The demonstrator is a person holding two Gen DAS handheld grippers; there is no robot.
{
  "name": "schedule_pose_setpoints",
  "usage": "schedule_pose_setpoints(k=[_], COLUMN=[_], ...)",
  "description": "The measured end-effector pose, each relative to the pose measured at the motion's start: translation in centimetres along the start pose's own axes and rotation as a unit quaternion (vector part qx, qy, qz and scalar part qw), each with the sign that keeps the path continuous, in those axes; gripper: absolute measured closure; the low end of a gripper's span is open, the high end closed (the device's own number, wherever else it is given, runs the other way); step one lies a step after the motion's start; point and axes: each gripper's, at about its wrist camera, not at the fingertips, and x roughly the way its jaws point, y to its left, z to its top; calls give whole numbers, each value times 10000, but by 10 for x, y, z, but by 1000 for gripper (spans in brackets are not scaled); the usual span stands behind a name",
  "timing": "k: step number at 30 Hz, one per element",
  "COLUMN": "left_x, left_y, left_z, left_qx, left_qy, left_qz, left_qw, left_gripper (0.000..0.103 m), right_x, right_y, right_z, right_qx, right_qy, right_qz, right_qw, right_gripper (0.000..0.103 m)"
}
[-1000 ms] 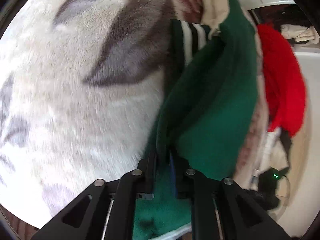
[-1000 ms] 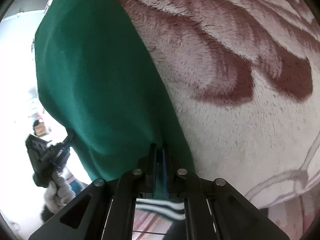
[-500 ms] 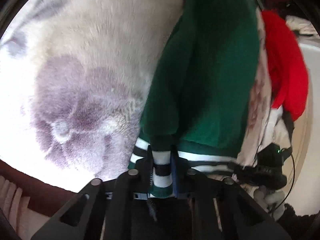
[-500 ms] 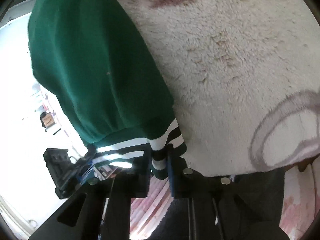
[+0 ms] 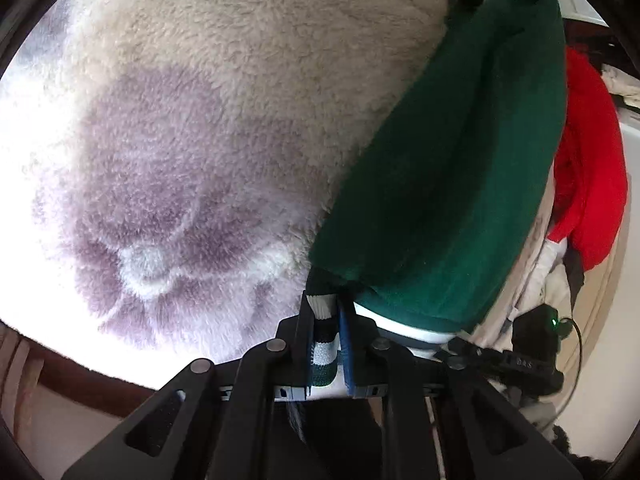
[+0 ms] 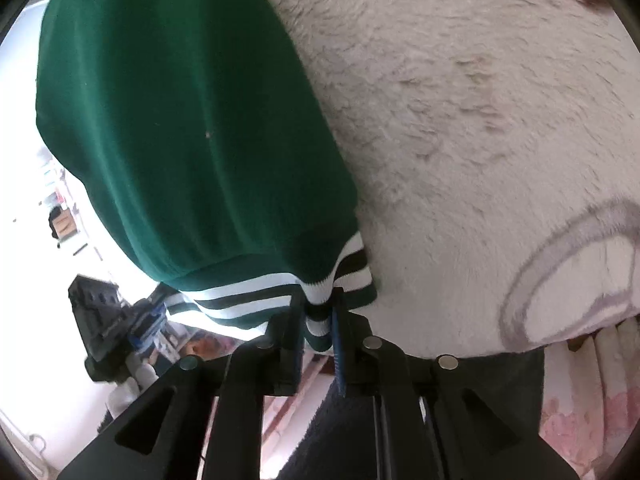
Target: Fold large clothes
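Note:
A green garment (image 5: 452, 184) with a white-and-dark striped hem lies stretched over a fluffy cream blanket (image 5: 208, 132). My left gripper (image 5: 326, 312) is shut on one corner of the striped hem, near the blanket's edge. In the right wrist view the same green garment (image 6: 180, 128) runs up to the left, and my right gripper (image 6: 318, 312) is shut on the other striped hem corner (image 6: 344, 268). Each gripper shows in the other's view, the right one (image 5: 520, 360) low at the right and the left one (image 6: 108, 320) low at the left.
A red garment (image 5: 592, 168) and pale clothes (image 5: 540, 280) are piled to the right of the green one. The blanket (image 6: 500, 120) has brown and purple flower prints. A dark bed edge (image 5: 80, 364) and pink floral fabric (image 6: 588, 400) lie below it.
Both grippers have pulled back toward the blanket's near edge with the garment. The striped hem, hidden a second ago, now sits between the fingers of each.

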Motion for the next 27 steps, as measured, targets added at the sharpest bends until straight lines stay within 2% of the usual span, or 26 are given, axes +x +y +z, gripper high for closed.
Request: schedule_pose_setpoints(k=[1,2,3,4,5,7,11,13,17,20,21,22,23,25,27], left_x=[-10,-20,-37,-53,-65,-85,-104,-102,-87,-67,-59,-52,-44,-33,-21], left_y=[-8,-14,-21,-23,-30,-44,-92,-128,-174,-200,-208,-213,-218,-219,-218], left_z=[-2,-6,-8,-8,-6,6,61,109,213,276,302,318,334,362,378], left_qx=[66,127,192,202,185,214,576,841,1193,1270,1316,1344,1368,1454,1526], left_qy=[33,-17,-106,-163,-266,-537,-1008,-1255,-1503,-1433,-1367,-1288,-1221,-1058,-879], left_qz=[-53,-63,-176,-309,-413,-623,-886,-995,-1184,-1335,-1338,-1399,-1370,-1327,-1324], left_qw=[10000,9999,9996,9992,9986,9964,9893,9835,9743,9724,9727,9725,9735,9747,9754], left_gripper=[89,80,72,45,23,21,21,21,21,21,21,21,21,21,21], right_x=[-8,-18,-31,-43,-56,-79,-118,-142,-179,-204,-210,-213,-218,-214,-207], right_y=[3,6,8,8,8,10,21,37,82,99,105,115,120,140,157], right_z=[1,1,2,4,7,19,64,96,167,236,258,286,309,362,399], right_qx=[-93,-181,-251,-289,-320,-337,-361,-533,-1206,-1534,-1612,-1662,-1689,-1758,-1859], right_qy=[-7,-125,-333,-510,-678,-928,-1297,-1595,-2257,-2412,-2401,-2355,-2272,-2021,-1810], right_qz=[90,133,193,275,359,426,569,680,825,872,994,1164,1291,1524,1612], right_qw=[9999,9997,9989,9979,9965,9942,9893,9834,9632,9543,9521,9505,9504,9513,9522], right_gripper=[76,67,47,31,28,28,28,28,28,28,23,16,14,13,13])
